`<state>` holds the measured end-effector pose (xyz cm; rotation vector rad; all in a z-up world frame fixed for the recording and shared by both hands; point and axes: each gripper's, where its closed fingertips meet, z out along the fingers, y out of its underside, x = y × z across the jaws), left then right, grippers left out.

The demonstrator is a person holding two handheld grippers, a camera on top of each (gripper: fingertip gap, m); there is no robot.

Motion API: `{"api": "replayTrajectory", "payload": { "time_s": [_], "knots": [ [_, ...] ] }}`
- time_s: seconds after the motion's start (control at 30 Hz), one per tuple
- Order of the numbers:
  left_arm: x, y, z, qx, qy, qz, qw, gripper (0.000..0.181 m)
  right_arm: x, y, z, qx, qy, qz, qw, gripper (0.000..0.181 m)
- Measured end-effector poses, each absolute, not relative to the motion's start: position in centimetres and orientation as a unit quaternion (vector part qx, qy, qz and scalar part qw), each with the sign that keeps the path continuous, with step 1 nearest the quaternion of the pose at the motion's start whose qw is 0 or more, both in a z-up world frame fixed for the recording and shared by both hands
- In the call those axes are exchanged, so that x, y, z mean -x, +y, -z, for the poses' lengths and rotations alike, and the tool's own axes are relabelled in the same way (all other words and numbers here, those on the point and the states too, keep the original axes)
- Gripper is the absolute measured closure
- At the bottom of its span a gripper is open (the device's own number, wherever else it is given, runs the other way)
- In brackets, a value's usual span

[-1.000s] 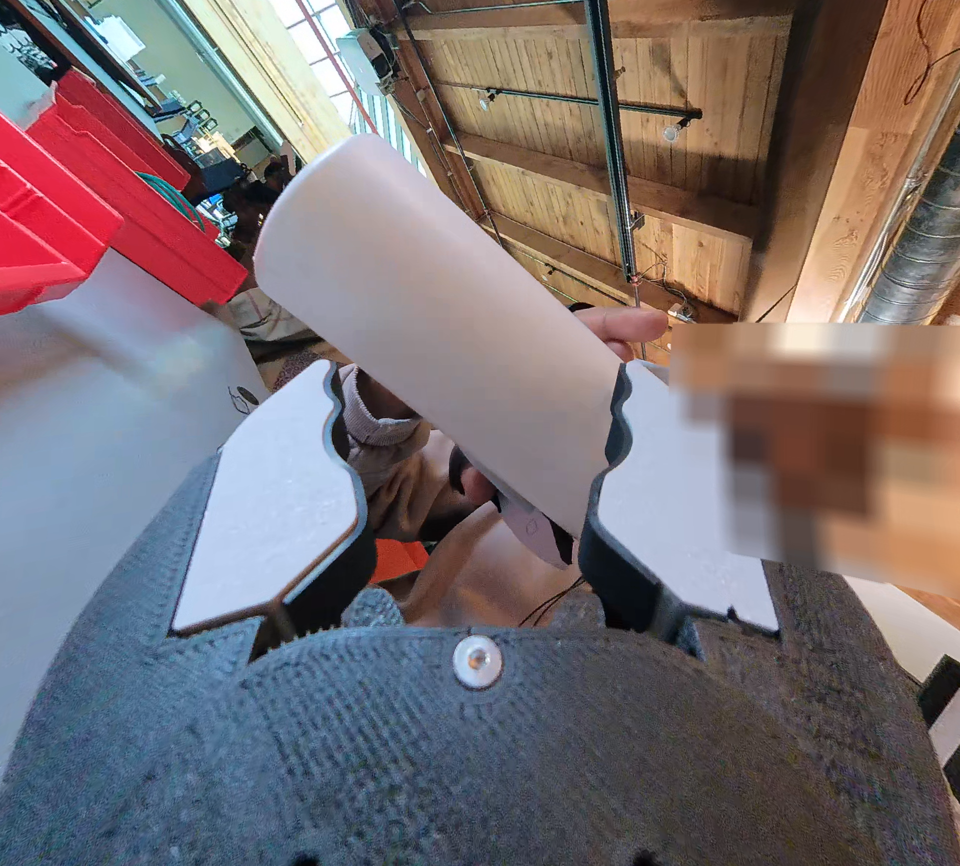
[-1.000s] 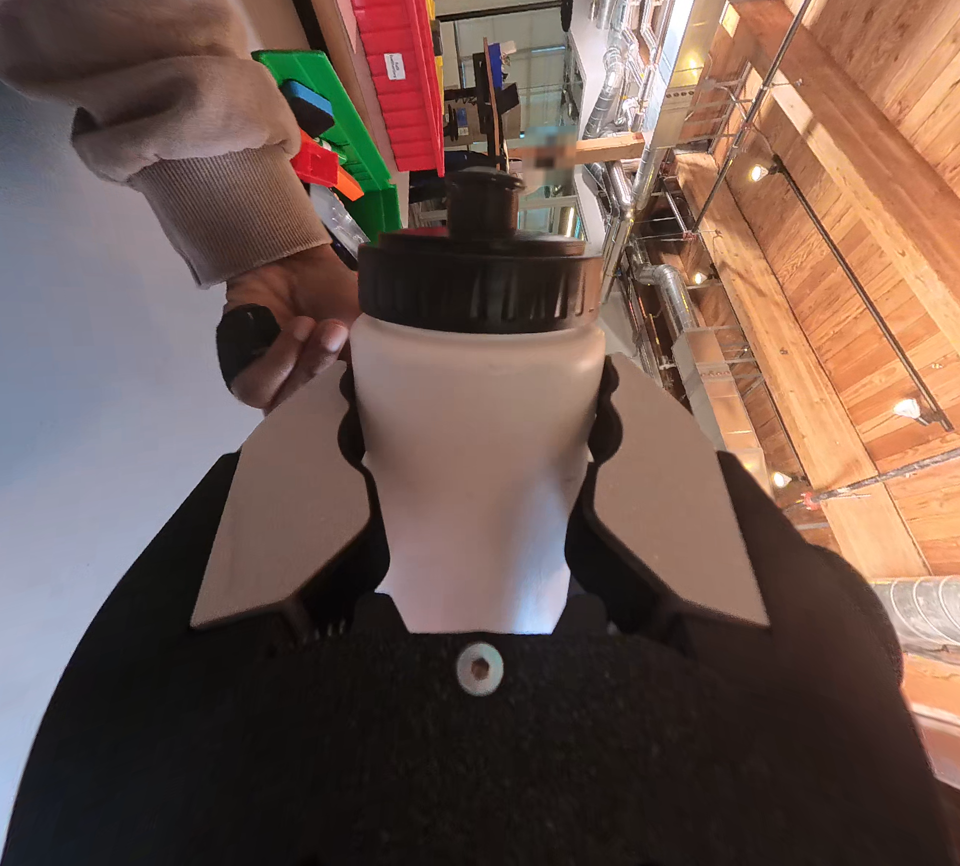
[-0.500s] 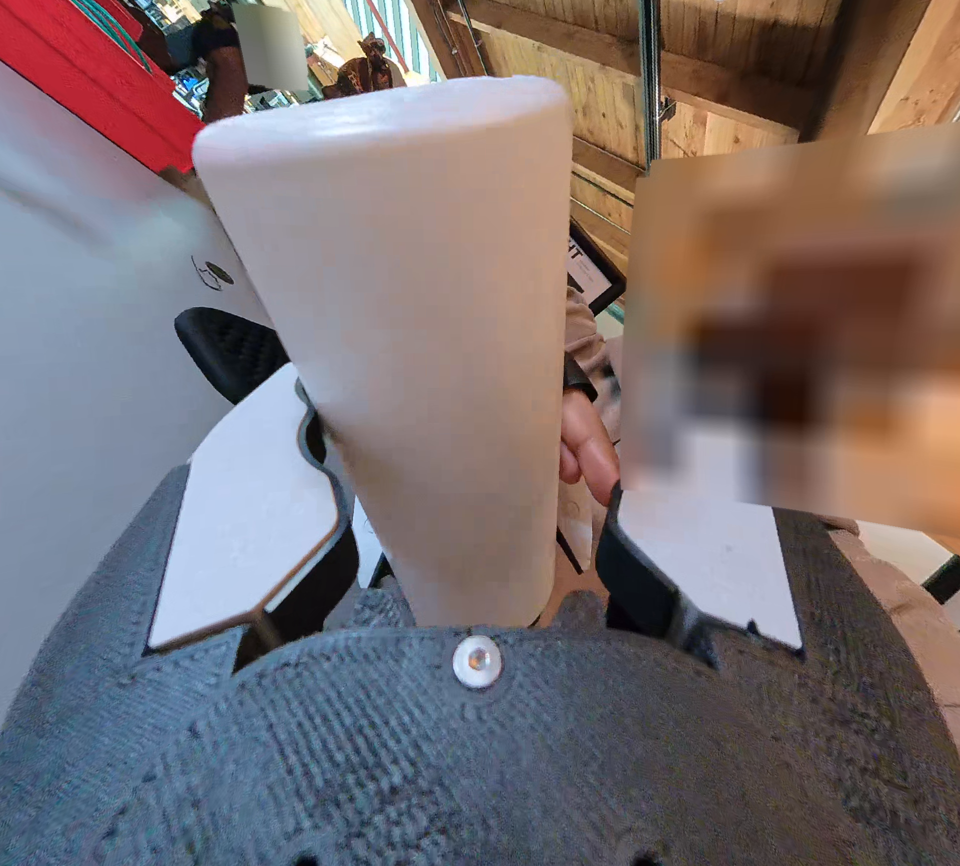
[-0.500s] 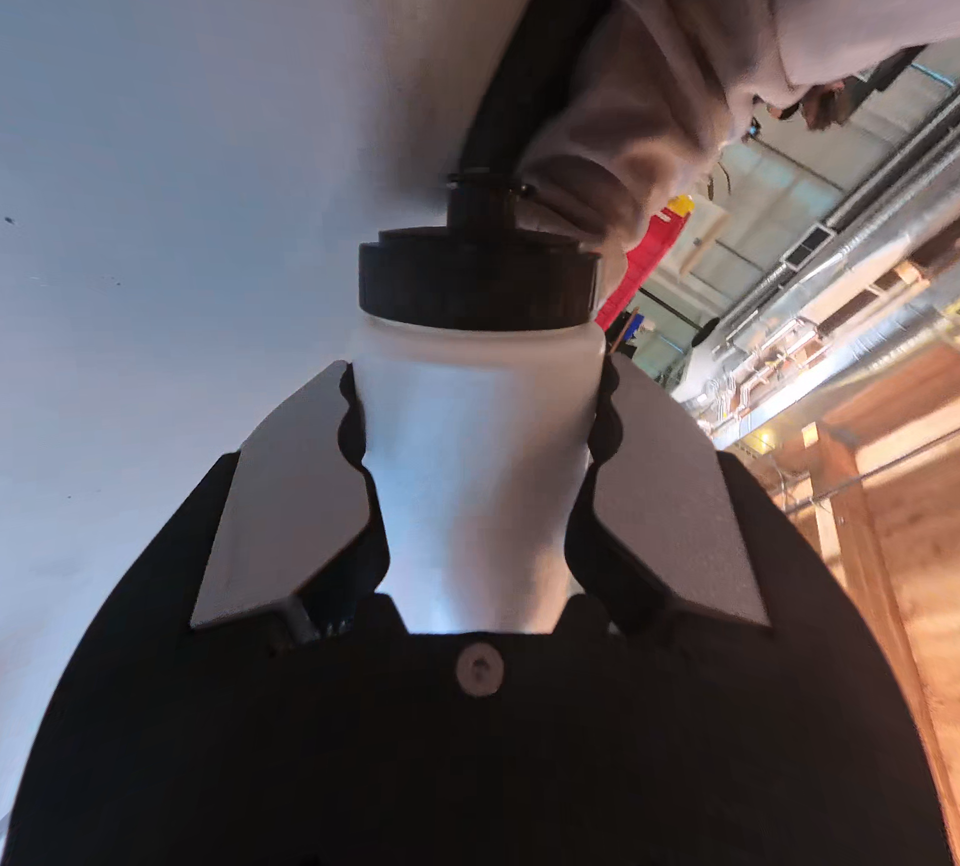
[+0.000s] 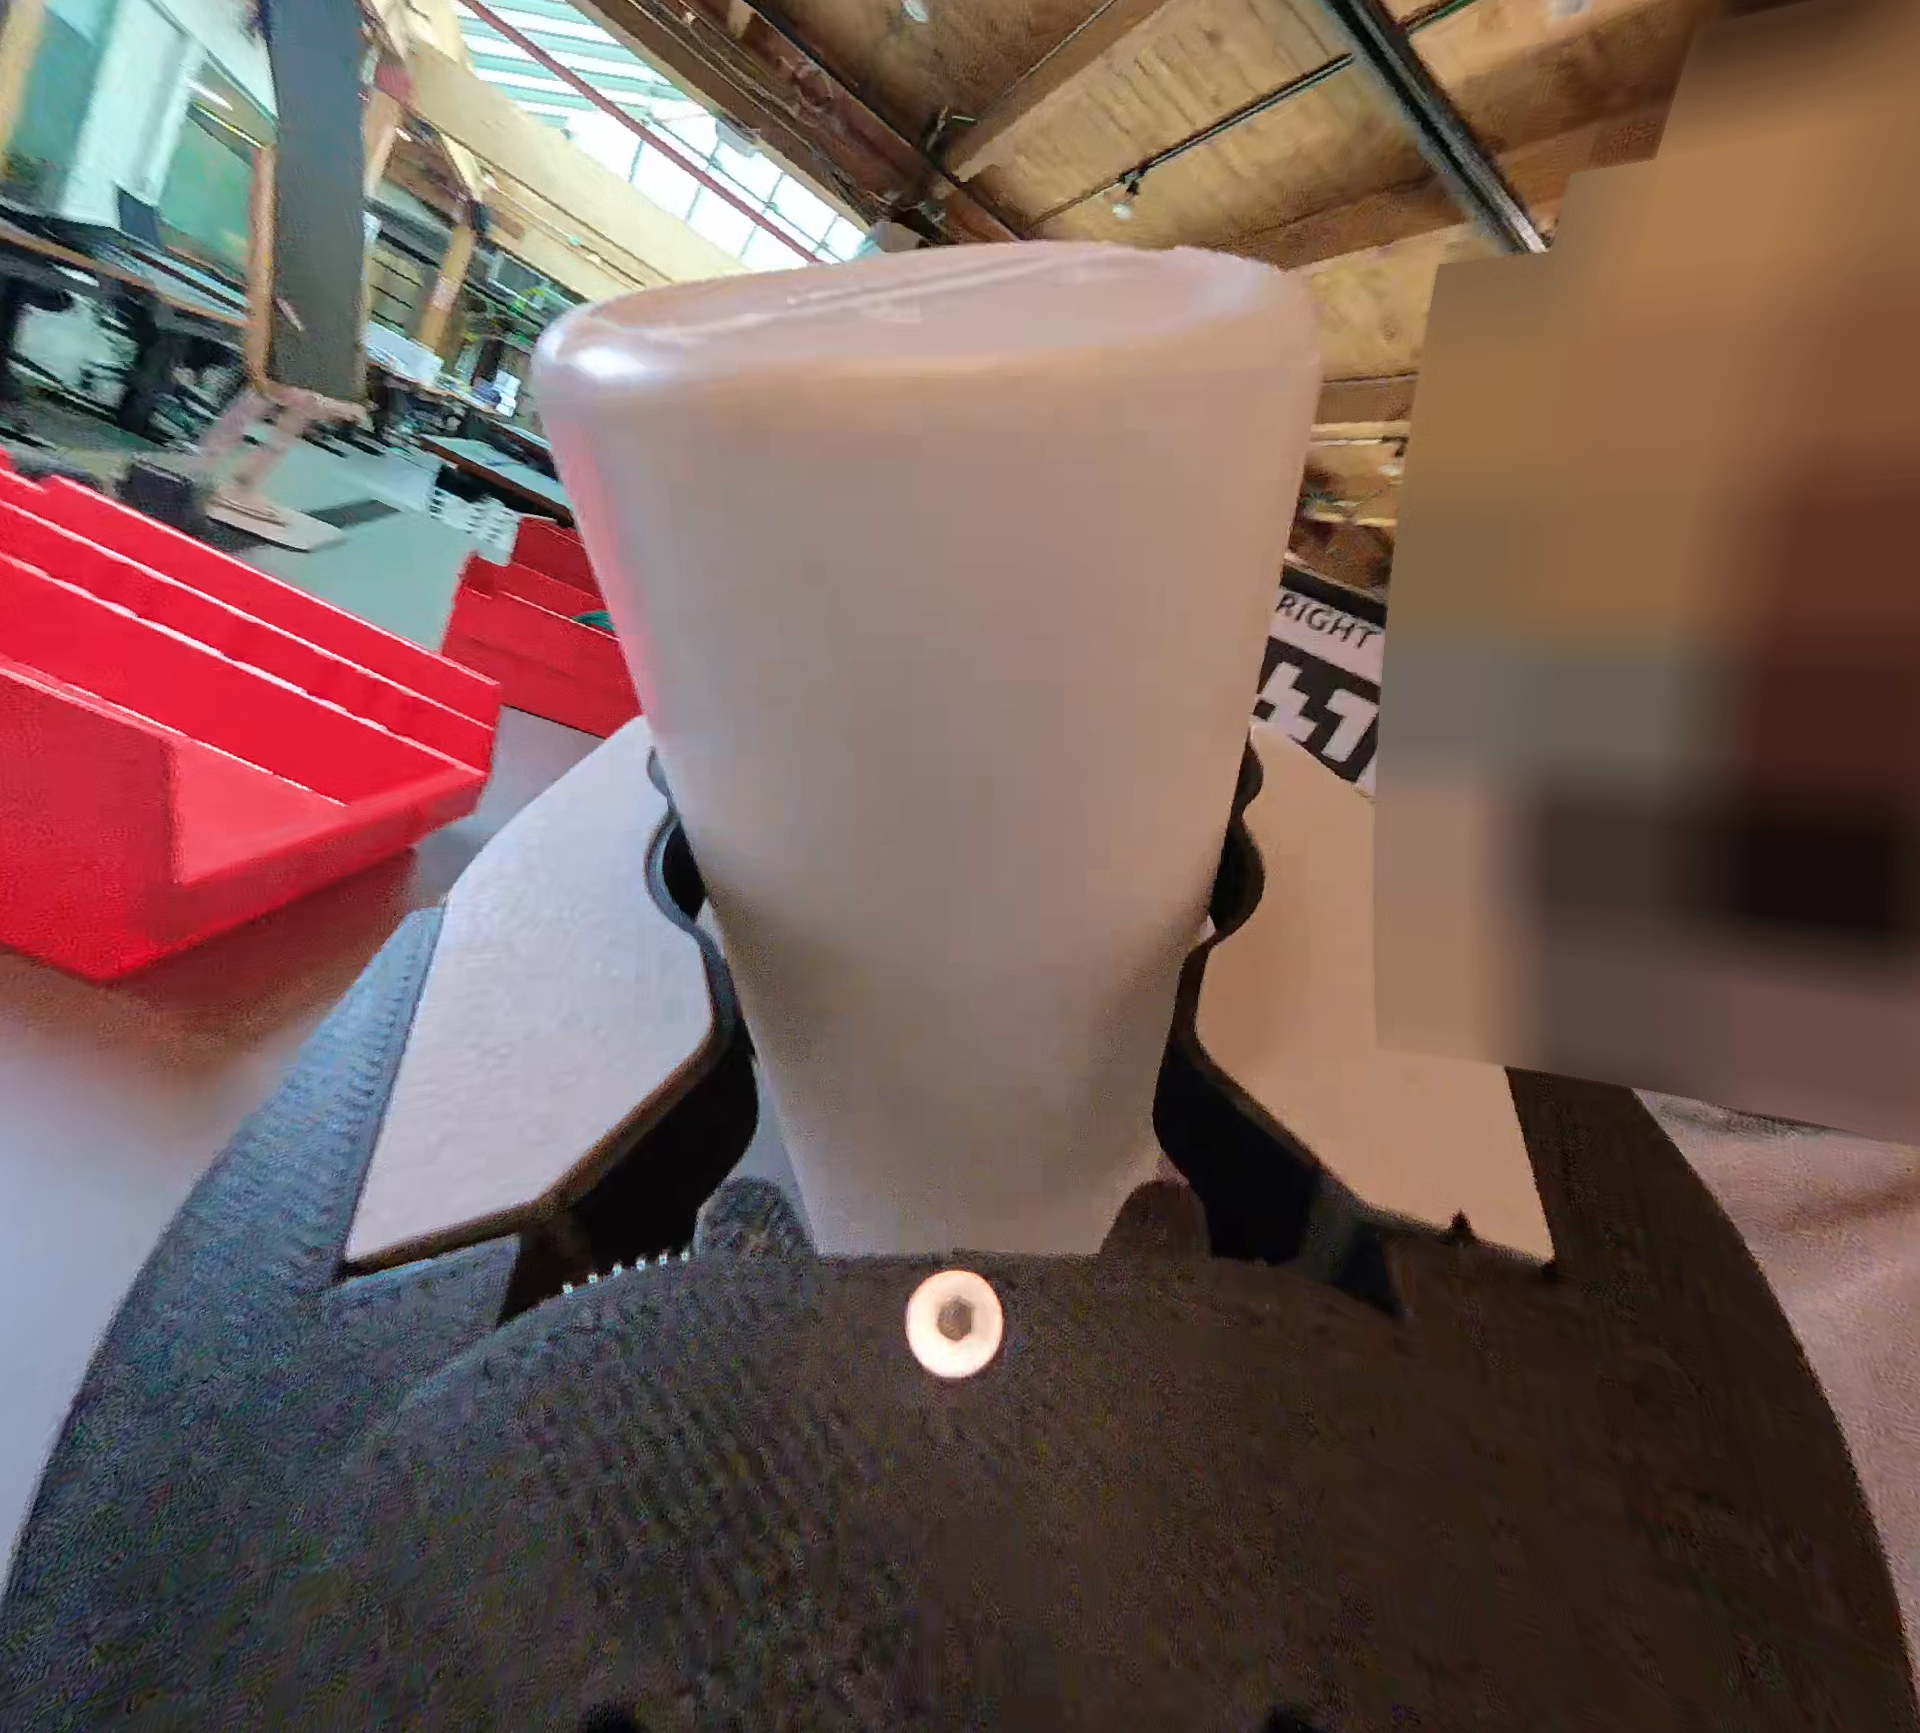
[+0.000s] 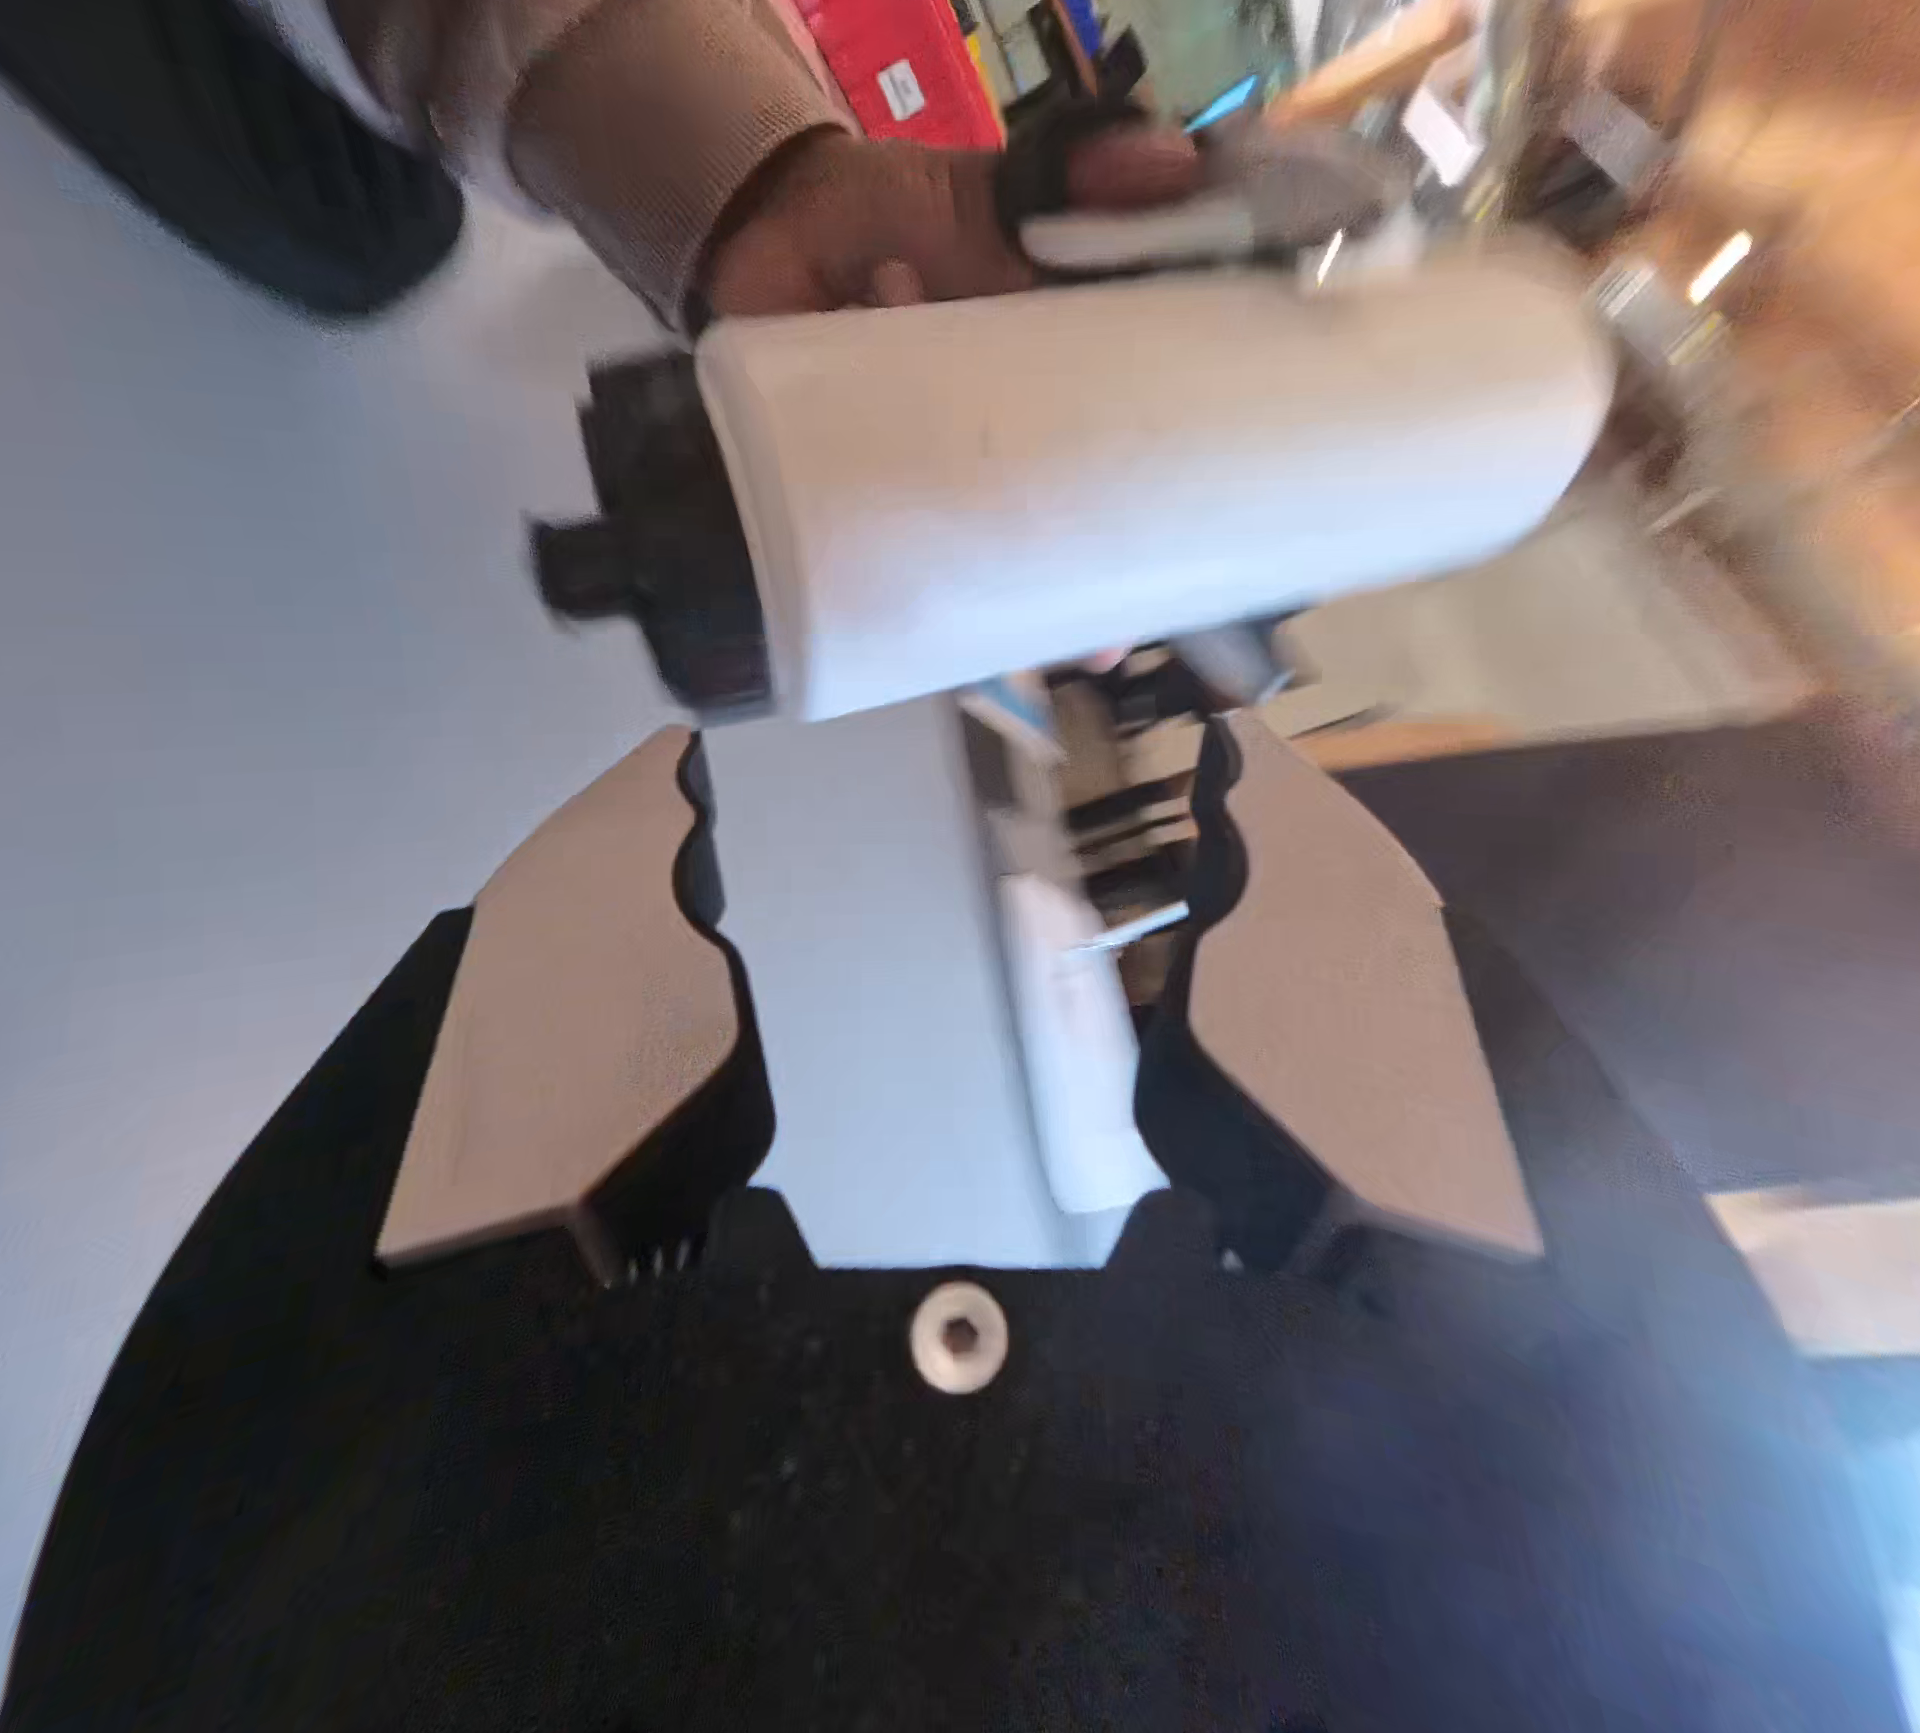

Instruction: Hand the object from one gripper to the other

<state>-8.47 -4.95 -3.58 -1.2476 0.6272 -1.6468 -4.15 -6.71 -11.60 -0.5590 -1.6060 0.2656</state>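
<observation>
A white bottle stands between my left gripper's fingers with its base pointing away. Both pads press on its sides, so the left gripper is shut on it. In the right wrist view the same bottle lies crosswise just beyond my right gripper's fingertips, with its black cap to the left. One finger of the left gripper shows on the bottle's far side, next to a hand in a beige sleeve. The right gripper is open and nothing is between its pads.
Red bins stand on the table at the left of the left wrist view. A pale table top fills the left of the right wrist view. A black-and-white tag shows behind the bottle. The right wrist view is blurred by motion.
The right gripper let go of the bottle's neck and drew back from it. The left gripper's pads closed on the bottle's body, and the bottle is now in the left grasp.
</observation>
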Motion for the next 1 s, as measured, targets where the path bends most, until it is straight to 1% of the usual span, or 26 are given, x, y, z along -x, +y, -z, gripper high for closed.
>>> {"api": "replayTrajectory", "payload": {
  "time_s": [0.03, 0.07, 0.1, 0.17, 0.27, 0.37, 0.43, 0.47, 0.5, 0.63, 0.7, 0.77, 0.83, 0.93, 1.0],
  "knots": [
    [8.8, -4.8, 3.4, 0.520, 0.276, 0.632, 0.504, 0.083, 3.7, -6.4, 12.3, 0.308, -0.694, -0.176, 0.626, 0.094],
    [9.0, -4.7, 3.3, 0.528, 0.293, 0.595, 0.530, 0.084, 3.3, -6.1, 12.7, 0.359, -0.669, -0.230, 0.608, 0.093],
    [9.0, -4.6, 3.2, 0.533, 0.305, 0.568, 0.548, 0.084, 3.0, -6.3, 13.1, 0.400, -0.650, -0.292, 0.577, 0.095],
    [8.4, -4.9, 3.0, 0.535, 0.327, 0.534, 0.567, 0.084, 3.0, -6.9, 13.9, 0.462, -0.615, -0.390, 0.507, 0.092],
    [6.5, -5.9, 3.5, 0.536, 0.367, 0.502, 0.571, 0.085, 3.8, -7.9, 13.3, 0.492, -0.570, -0.497, 0.432, 0.088],
    [4.4, -6.7, 4.1, 0.526, 0.400, 0.481, 0.576, 0.085, 5.6, -8.7, 12.7, 0.493, -0.565, -0.531, 0.395, 0.081],
    [3.3, -7.4, 4.1, 0.511, 0.409, 0.490, 0.576, 0.084, 7.1, -9.0, 12.8, 0.488, -0.576, -0.522, 0.397, 0.079],
    [2.8, -7.7, 4.1, 0.506, 0.413, 0.492, 0.576, 0.084, 7.8, -9.2, 12.8, 0.485, -0.580, -0.520, 0.397, 0.082],
    [2.5, -8.0, 4.3, 0.504, 0.419, 0.491, 0.574, 0.084, 8.3, -9.4, 12.8, 0.481, -0.584, -0.516, 0.402, 0.095],
    [3.0, -7.8, 5.0, 0.526, 0.432, 0.448, 0.580, 0.086, 8.4, -8.5, 13.2, 0.479, -0.612, -0.468, 0.420, 0.096],
    [4.0, -6.8, 5.7, 0.561, 0.426, 0.402, 0.585, 0.094, 7.5, -6.6, 13.2, 0.486, -0.617, -0.424, 0.451, 0.096],
    [5.2, -6.1, 5.8, 0.589, 0.410, 0.379, 0.585, 0.095, 6.5, -4.4, 13.9, 0.500, -0.633, -0.356, 0.471, 0.096],
    [6.2, -5.6, 5.6, 0.614, 0.401, 0.354, 0.581, 0.090, 5.3, -2.3, 14.4, 0.506, -0.648, -0.281, 0.494, 0.096],
    [7.9, -4.8, 6.1, 0.647, 0.434, 0.229, 0.583, 0.088, 4.0, 0.0, 14.7, 0.496, -0.679, -0.163, 0.516, 0.096],
    [8.3, -4.6, 7.3, 0.673, 0.463, 0.155, 0.556, 0.084, 3.5, 1.2, 14.6, 0.485, -0.696, -0.083, 0.522, 0.096]
  ]
}}
